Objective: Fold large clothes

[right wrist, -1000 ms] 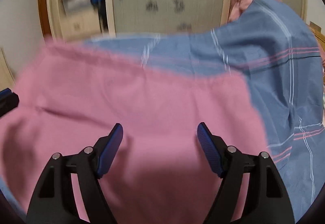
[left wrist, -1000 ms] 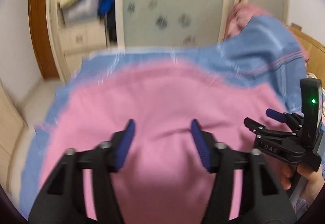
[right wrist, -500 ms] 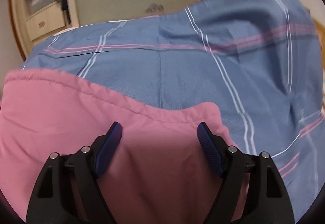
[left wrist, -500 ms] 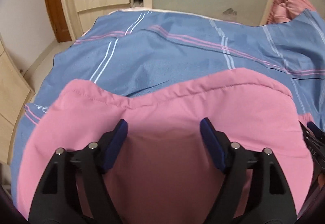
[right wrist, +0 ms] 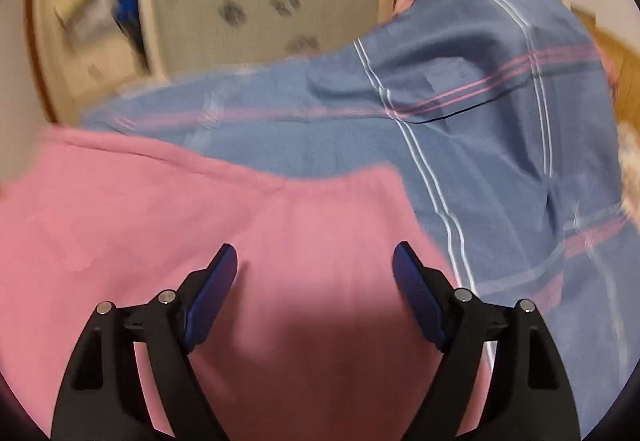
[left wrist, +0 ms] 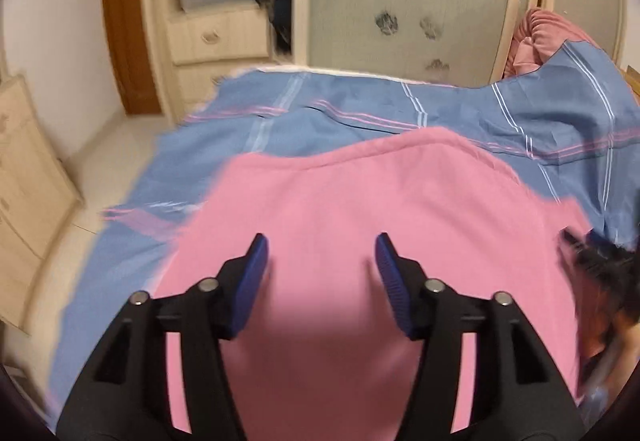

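A large pink garment (left wrist: 360, 209) lies spread on a bed with a blue striped sheet (left wrist: 320, 121). My left gripper (left wrist: 319, 253) is open above the garment's near part, nothing between its blue pads. In the right wrist view the same pink garment (right wrist: 200, 209) fills the lower left, its far edge lying across the blue sheet (right wrist: 480, 145). My right gripper (right wrist: 315, 265) is open over the garment near its right edge and holds nothing. The right gripper also shows blurred at the right rim of the left wrist view (left wrist: 596, 257).
A cream wardrobe with a frosted sliding door (left wrist: 400, 1) and drawers (left wrist: 216, 37) stands beyond the bed. A pink pillow (left wrist: 540, 37) lies at the bed's far right. A cream cabinet (left wrist: 24, 177) and pale floor (left wrist: 104, 161) are to the left. A wooden headboard (right wrist: 616, 53) is at right.
Both views have tilted back up, showing more wardrobe again. The garment's far edge sits farther from the fingers than half a second ago. Both grippers have stayed open.
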